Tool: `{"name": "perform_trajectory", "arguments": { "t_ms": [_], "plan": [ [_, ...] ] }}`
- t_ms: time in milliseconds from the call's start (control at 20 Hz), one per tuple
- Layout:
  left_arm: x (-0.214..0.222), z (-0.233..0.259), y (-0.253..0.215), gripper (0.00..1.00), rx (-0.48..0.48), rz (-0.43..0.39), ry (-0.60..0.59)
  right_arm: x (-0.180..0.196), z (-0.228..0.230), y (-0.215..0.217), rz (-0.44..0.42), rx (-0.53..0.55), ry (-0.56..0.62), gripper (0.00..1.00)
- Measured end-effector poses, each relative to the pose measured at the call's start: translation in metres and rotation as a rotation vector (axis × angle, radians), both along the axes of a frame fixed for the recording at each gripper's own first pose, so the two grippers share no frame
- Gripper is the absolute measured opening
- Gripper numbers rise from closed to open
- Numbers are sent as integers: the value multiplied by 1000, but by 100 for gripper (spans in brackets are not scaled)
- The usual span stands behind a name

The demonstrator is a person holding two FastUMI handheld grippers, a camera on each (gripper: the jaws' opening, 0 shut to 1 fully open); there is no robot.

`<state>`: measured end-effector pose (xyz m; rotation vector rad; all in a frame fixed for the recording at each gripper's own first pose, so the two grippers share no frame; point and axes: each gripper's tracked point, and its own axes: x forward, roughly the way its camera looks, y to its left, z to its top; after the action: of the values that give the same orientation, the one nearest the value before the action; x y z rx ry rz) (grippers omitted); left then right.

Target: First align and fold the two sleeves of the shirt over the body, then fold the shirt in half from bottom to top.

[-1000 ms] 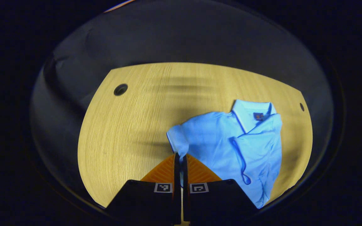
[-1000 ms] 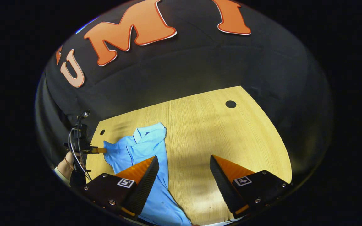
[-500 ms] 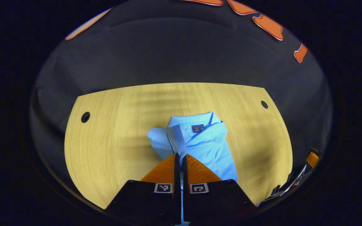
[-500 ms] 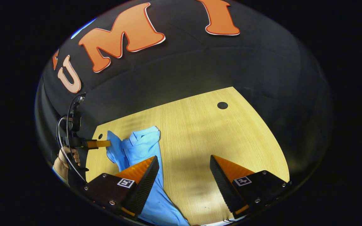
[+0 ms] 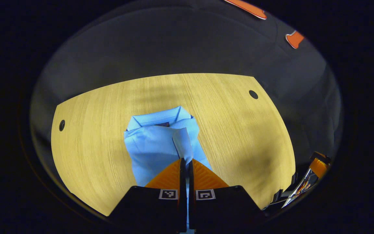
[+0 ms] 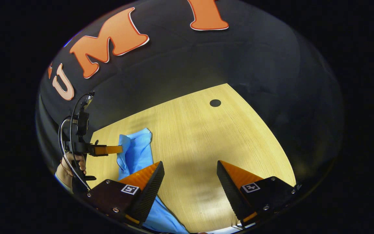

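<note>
A light blue shirt (image 5: 161,143) lies on the wooden table (image 5: 239,130), collar (image 5: 156,117) at the far end. My left gripper (image 5: 186,160) is shut on the shirt's sleeve (image 5: 183,146), held up over the body. In the right gripper view the shirt (image 6: 136,152) lies at the left, and the left gripper (image 6: 119,149) shows there, held by a hand (image 6: 73,164) and pinching the cloth. My right gripper (image 6: 190,169) hangs open over bare table to the right of the shirt, nothing between its fingers.
The table has round cable holes (image 5: 253,94) near its far corners, another hole (image 5: 62,125) at the left and one hole (image 6: 215,103) in the right gripper view. Black cloth walls close the booth behind the table. The right gripper's body (image 5: 307,182) shows at the lower right.
My left gripper has carried the sleeve across over the shirt's body, so the shirt looks narrower. The right gripper stays open, shifted only slightly.
</note>
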<state>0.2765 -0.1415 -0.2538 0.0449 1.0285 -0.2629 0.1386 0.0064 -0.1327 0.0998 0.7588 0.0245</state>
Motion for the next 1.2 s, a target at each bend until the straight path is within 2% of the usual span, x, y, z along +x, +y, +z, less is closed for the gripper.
{"name": "perform_trajectory", "arguments": {
  "t_ms": [150, 400, 550, 600, 750, 1000, 1200],
  "plan": [
    [1, -16, -12, 6, 58, -25, 21, -2, -6, -8, -11, 2, 17, 99],
    [2, -35, -31, 6, 31, -3, 61, -2, -12, -17, -20, -4, 30, 99],
    [-3, -33, -34, 17, -9, 9, 67, -1, -15, -16, -18, -6, 38, 99],
    [-7, -31, -33, 28, -9, 13, 69, -1, -15, -14, -13, -8, 40, 99],
    [-13, -21, -22, 100, -5, 36, 49, 0, -18, -1, 7, -5, 48, 99],
    [-41, 9, 10, 100, -66, 83, 31, -7, -28, 33, 68, -20, 75, 99],
    [-73, 22, 54, 100, -76, 132, 18, -18, -42, 69, 140, -48, 106, 99]
  ]
}}
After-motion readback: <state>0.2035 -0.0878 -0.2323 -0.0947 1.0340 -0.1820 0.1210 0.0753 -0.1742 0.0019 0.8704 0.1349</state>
